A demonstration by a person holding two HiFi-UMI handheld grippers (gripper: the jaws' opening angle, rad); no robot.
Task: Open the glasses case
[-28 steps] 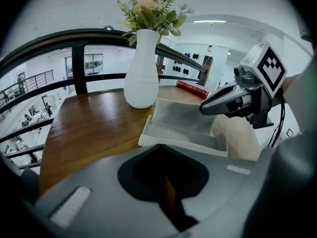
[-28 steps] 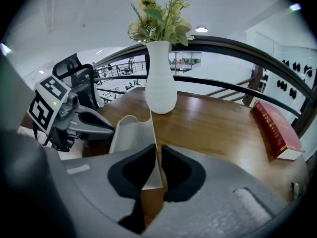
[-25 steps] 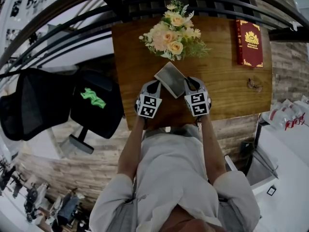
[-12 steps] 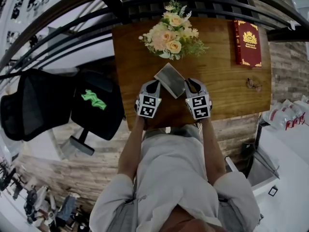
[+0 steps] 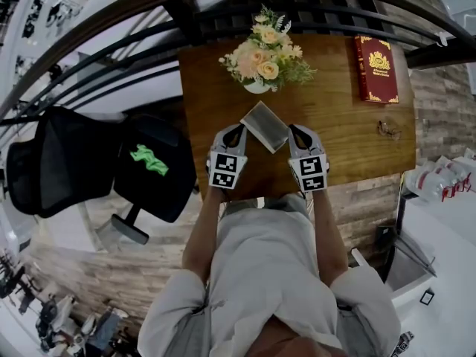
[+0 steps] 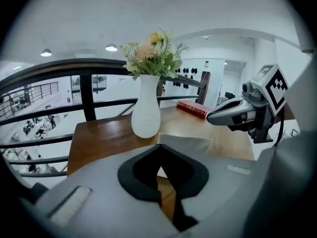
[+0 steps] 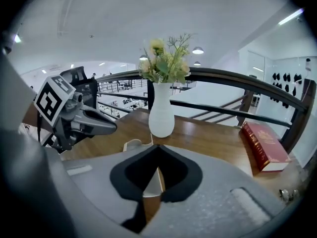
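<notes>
The grey glasses case [image 5: 265,125] hangs tilted above the wooden table [image 5: 349,151], held between both grippers. My left gripper [image 5: 239,131] is shut on its left end; in the left gripper view the case [image 6: 187,142] shows just past the closed jaws. My right gripper [image 5: 293,131] grips the right end. Its jaws have just been closing, and a thin pale edge of the case [image 7: 151,183] sits pinched between them. In the right gripper view, the left gripper [image 7: 106,125] faces it from the left.
A white vase of flowers [image 5: 262,62] stands just behind the case. A red book [image 5: 378,67] lies at the table's far right, and a small pair of glasses [image 5: 388,130] near the right edge. A black office chair [image 5: 97,166] stands left of the table; a dark railing [image 5: 149,36] runs behind.
Both grippers have risen with the case between them, so it now hangs higher above the table. The vase and book have not moved.
</notes>
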